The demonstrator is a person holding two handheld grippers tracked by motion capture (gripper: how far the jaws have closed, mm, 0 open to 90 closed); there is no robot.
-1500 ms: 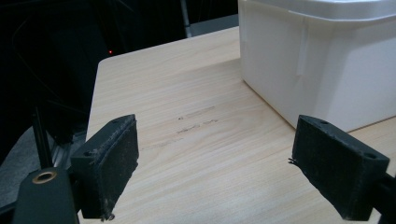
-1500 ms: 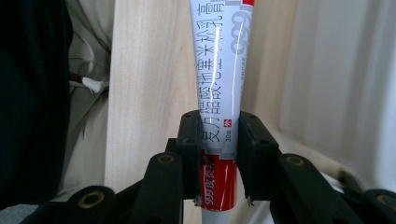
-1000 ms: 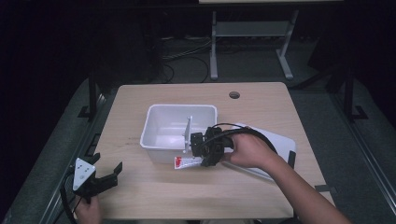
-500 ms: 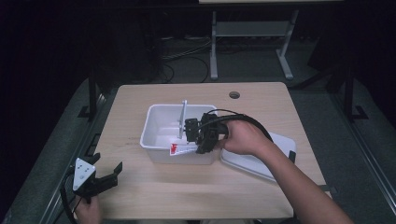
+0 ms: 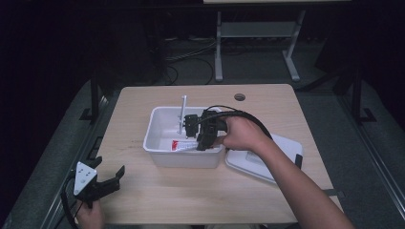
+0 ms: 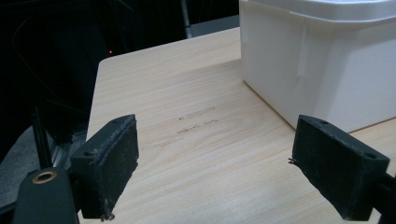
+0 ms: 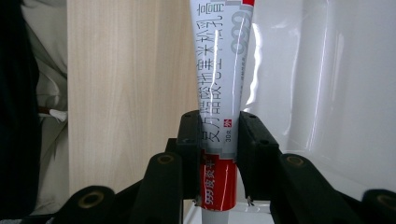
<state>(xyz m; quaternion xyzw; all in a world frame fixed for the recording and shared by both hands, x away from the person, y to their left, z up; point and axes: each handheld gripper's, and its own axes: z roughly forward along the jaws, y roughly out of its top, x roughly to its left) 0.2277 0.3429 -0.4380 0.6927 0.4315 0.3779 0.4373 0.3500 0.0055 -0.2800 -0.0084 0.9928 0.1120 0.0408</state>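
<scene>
high view: the right tongs (image 5: 192, 138) carry a red-and-white tube (image 5: 184, 144) over the near edge of the white bin (image 5: 160, 119), so this looks like the placing step; the next move likely calls for lowering it inside and letting go. the left tongs (image 5: 106, 177) rest apart at the worktop (image 5: 267, 191) corner. a white lid (image 5: 282, 160) lies beside the bin; the room behind is dark, with cables on the floor.

left gripper view: tongs spread wide over bare pale wood, nothing between them, the bin's wall ahead.

right gripper view: tongs clamped on the tube (image 7: 219, 93), bin interior to its right.
</scene>
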